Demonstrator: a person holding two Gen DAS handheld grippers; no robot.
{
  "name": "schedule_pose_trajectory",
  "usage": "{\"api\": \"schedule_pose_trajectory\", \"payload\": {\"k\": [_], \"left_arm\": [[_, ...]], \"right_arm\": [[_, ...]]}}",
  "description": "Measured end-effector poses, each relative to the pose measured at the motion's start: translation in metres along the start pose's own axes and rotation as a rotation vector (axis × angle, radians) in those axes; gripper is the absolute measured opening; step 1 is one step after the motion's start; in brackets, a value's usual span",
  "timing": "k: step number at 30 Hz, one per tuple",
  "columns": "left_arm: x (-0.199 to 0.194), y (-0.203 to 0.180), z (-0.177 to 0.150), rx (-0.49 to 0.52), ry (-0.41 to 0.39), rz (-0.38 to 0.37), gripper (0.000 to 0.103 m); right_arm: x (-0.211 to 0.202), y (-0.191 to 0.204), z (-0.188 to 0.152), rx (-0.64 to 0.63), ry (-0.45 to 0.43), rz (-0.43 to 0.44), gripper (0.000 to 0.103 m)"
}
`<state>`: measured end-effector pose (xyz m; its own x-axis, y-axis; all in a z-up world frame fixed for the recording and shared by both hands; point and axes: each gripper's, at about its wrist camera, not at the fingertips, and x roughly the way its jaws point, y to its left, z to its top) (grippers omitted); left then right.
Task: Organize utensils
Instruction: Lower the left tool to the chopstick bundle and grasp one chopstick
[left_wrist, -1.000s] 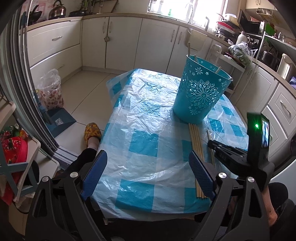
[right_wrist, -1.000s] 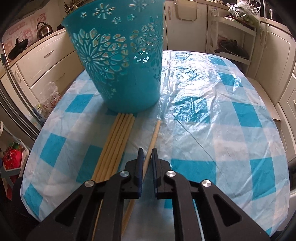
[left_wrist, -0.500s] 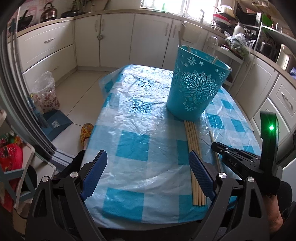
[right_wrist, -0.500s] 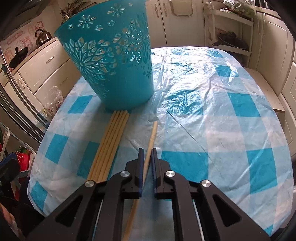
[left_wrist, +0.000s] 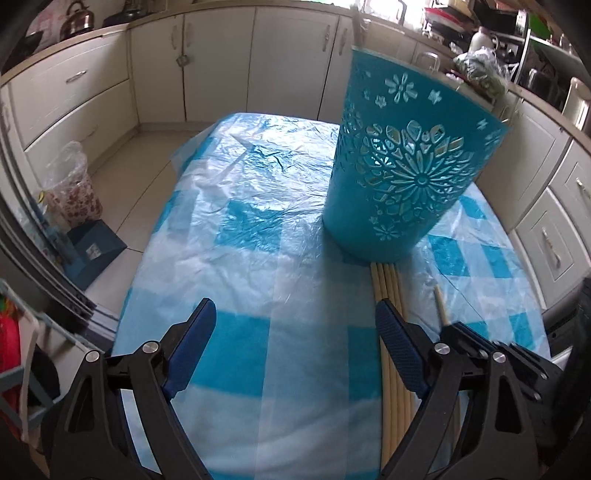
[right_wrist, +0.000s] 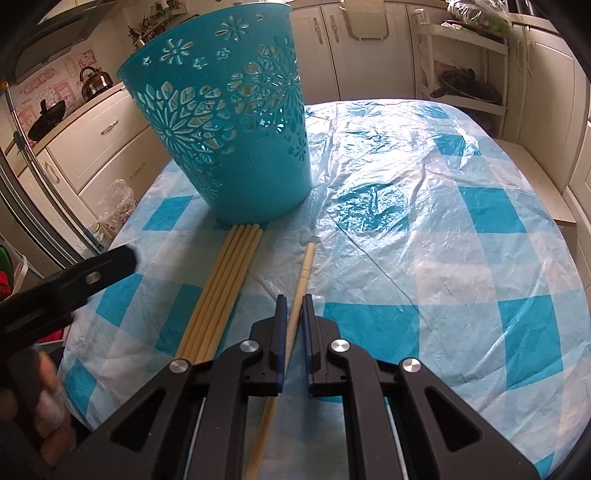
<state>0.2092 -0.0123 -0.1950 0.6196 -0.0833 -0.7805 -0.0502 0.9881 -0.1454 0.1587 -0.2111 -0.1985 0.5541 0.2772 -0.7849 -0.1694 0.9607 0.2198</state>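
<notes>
A teal cut-out basket (left_wrist: 402, 166) stands on the table; it also shows in the right wrist view (right_wrist: 229, 122). Several wooden chopsticks (right_wrist: 221, 291) lie side by side in front of it, also seen in the left wrist view (left_wrist: 391, 332). A single chopstick (right_wrist: 301, 280) lies to their right, its thin end between the jaws of my right gripper (right_wrist: 293, 299), which is shut on it. My left gripper (left_wrist: 295, 314) is open and empty above the table, its right finger over the bundle.
The table wears a blue and white checked plastic cloth (right_wrist: 443, 229). White kitchen cabinets (left_wrist: 221, 55) ring the room. A bag (left_wrist: 70, 188) and a blue dustpan (left_wrist: 92, 251) sit on the floor to the left. The left gripper's finger (right_wrist: 92, 273) shows at the left of the right wrist view.
My left gripper has moved forward and lower toward the basket and bundle. My right gripper has stayed shut on the single chopstick and shifted slightly back.
</notes>
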Motion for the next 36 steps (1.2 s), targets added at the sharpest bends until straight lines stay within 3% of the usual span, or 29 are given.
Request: {"api": "schedule_pose_trajectory", "payload": {"k": [12, 25, 28, 30, 32, 34, 36], "left_arm": [[0.042, -0.034, 0.01, 0.131, 0.068, 0.043, 0.082], [0.049, -0.048, 0.004, 0.192, 0.083, 0.062, 0.076], [0.049, -0.051, 0.006, 0.206, 0.079, 0.048, 0.063], [0.048, -0.058, 0.007, 0.228, 0.076, 0.027, 0.046], [0.046, -0.063, 0.007, 0.252, 0.08, 0.004, 0.02], [0.045, -0.067, 0.007, 0.27, 0.093, -0.022, 0.007], [0.043, -0.067, 0.006, 0.27, 0.109, -0.044, 0.005]], "right_arm": [[0.002, -0.008, 0.002, 0.023, -0.001, 0.033, 0.009], [0.003, -0.011, 0.003, 0.029, 0.002, 0.043, 0.009], [0.003, -0.01, 0.003, 0.023, 0.001, 0.039, 0.009], [0.003, -0.007, 0.002, 0.006, -0.002, 0.025, 0.009], [0.004, -0.005, 0.003, 0.0, -0.002, 0.022, 0.011], [0.004, -0.005, 0.003, 0.004, -0.001, 0.025, 0.012], [0.004, -0.005, 0.003, 0.009, -0.002, 0.028, 0.011]]}}
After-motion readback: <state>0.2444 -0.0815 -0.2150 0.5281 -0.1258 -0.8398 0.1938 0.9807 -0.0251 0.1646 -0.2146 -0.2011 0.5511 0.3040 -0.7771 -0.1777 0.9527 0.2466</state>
